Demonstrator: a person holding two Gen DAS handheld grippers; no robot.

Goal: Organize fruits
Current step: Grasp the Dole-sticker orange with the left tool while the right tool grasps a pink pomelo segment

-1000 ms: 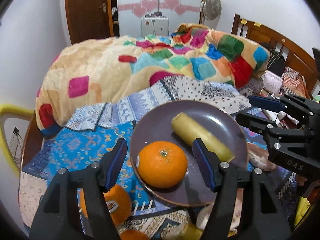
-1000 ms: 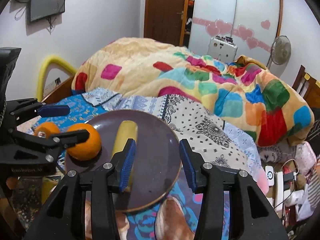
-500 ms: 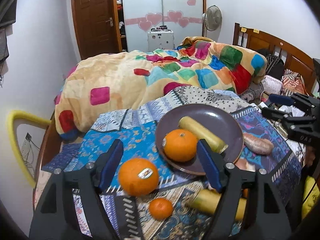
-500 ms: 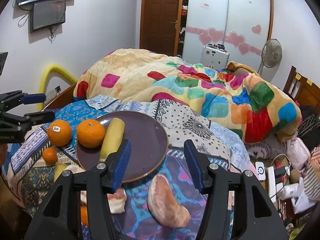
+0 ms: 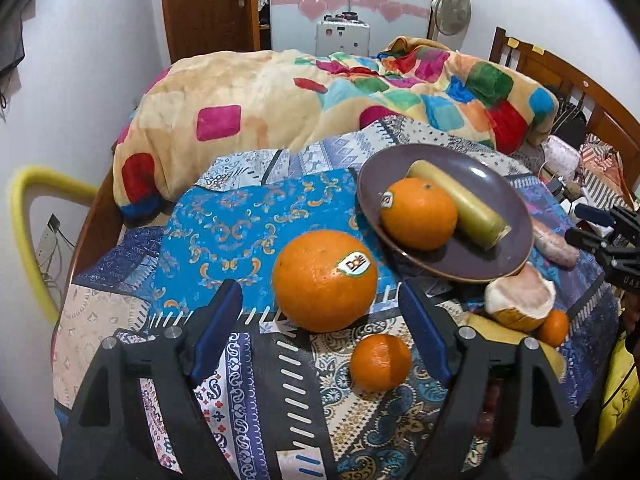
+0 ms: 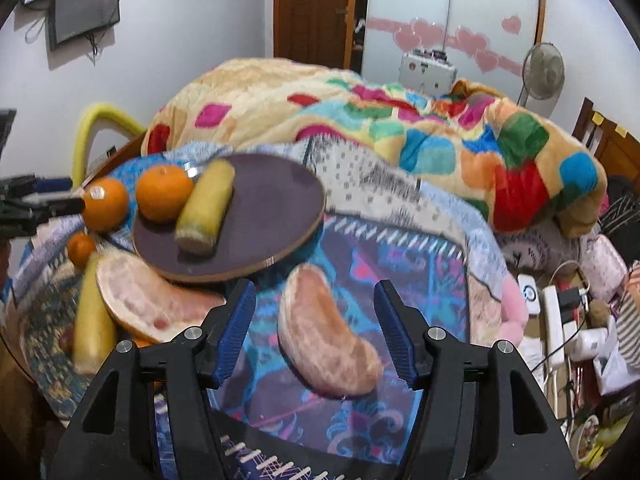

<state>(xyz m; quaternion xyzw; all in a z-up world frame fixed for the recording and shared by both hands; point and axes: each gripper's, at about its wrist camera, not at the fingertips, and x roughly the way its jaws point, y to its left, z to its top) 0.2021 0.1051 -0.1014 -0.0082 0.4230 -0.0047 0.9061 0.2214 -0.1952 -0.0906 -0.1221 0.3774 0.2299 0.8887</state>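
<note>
A purple plate (image 5: 480,176) holds an orange (image 5: 418,214) and a yellow banana piece (image 5: 460,208). My left gripper (image 5: 320,328) is open and empty, just in front of a big Dole orange (image 5: 324,280) on the patterned cloth; a small tangerine (image 5: 380,362) lies between the fingers. My right gripper (image 6: 316,332) is open and empty, with a pink pomelo segment (image 6: 324,344) between its fingers. In the right wrist view the plate (image 6: 280,200) is at the upper left, with a second pomelo piece (image 6: 144,304) and a banana piece (image 6: 92,320) beside it.
A colourful blanket (image 5: 320,92) lies heaped behind the plate. A pomelo piece (image 5: 520,300) and another tangerine (image 5: 554,328) sit at the cloth's right edge. A power strip and cables (image 6: 560,312) lie to the right. A yellow foam rail (image 5: 28,216) stands at the left.
Both grippers have pulled back from the plate and lowered. The left now faces the Dole orange and the right now straddles the pomelo segment. The orange stays on the plate.
</note>
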